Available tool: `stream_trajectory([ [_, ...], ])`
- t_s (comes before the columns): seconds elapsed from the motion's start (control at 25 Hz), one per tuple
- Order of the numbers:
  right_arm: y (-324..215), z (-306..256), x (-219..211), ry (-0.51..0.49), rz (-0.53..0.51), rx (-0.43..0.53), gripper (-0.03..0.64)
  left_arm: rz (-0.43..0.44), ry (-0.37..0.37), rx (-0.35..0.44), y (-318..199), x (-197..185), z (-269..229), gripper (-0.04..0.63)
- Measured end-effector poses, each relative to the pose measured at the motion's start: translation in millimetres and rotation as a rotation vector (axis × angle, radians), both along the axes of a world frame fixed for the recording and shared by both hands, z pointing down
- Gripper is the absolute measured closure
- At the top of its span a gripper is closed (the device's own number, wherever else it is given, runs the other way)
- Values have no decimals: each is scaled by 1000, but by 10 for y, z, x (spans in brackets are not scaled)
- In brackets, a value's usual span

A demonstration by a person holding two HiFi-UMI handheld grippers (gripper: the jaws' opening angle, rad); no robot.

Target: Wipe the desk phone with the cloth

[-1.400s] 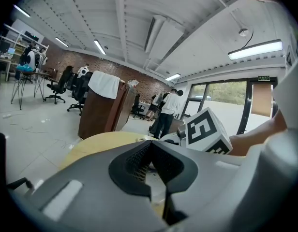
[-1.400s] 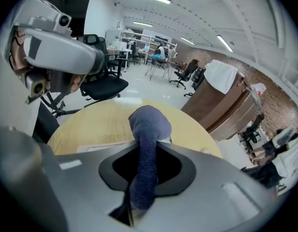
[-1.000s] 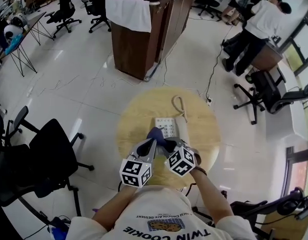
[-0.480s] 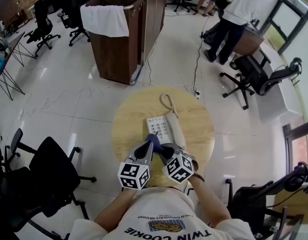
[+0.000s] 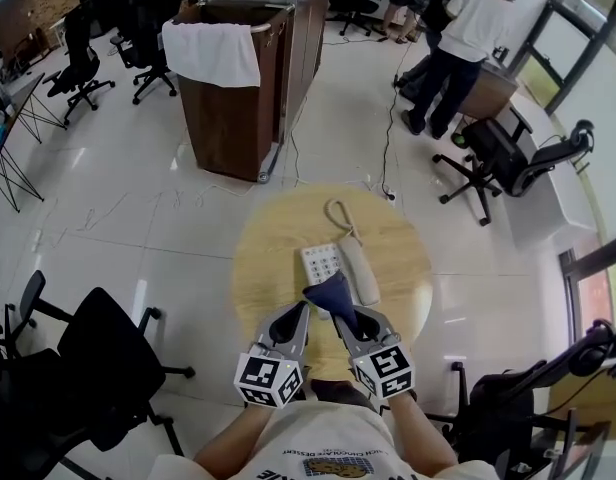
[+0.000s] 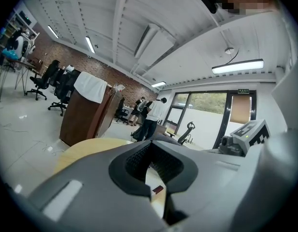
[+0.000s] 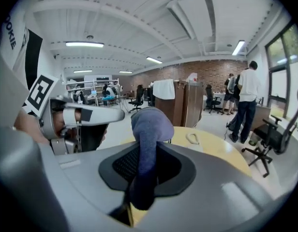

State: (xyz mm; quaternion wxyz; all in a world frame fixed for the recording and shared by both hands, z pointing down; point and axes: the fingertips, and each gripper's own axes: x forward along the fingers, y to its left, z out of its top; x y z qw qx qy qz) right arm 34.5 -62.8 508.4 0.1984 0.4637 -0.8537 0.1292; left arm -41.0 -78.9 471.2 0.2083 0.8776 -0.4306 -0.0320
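A white desk phone (image 5: 322,263) with its handset (image 5: 357,271) and coiled cord (image 5: 338,214) lies on the round wooden table (image 5: 268,258). Just in front of the phone's near end, my right gripper (image 5: 345,315) is shut on a dark blue cloth (image 5: 331,293). In the right gripper view the cloth (image 7: 150,129) stands up between the jaws, with the cord (image 7: 191,138) beyond it. My left gripper (image 5: 301,311) is beside it on the left. The left gripper (image 6: 150,146) has its jaws together and holds nothing.
A brown wooden cabinet (image 5: 250,88) with a white towel (image 5: 210,52) draped over it stands beyond the table. Black office chairs are at the left (image 5: 98,358) and the right (image 5: 493,408). People (image 5: 458,38) stand at the back right. A cable (image 5: 388,138) runs across the floor.
Both grippers have drawn back toward me. The cloth has come off the phone's near end and now hangs just in front of it. The left gripper stays shut and empty.
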Motion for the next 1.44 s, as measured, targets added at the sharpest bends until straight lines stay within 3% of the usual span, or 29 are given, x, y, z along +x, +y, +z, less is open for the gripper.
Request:
stream_trajectory([
  [0.32, 148, -249, 45, -72, 54, 56, 551, 11, -1, -4, 175, -33, 31, 603],
  [1.44, 430, -332, 649, -153, -29, 117, 552, -32, -99, 60, 480, 661, -173, 601],
])
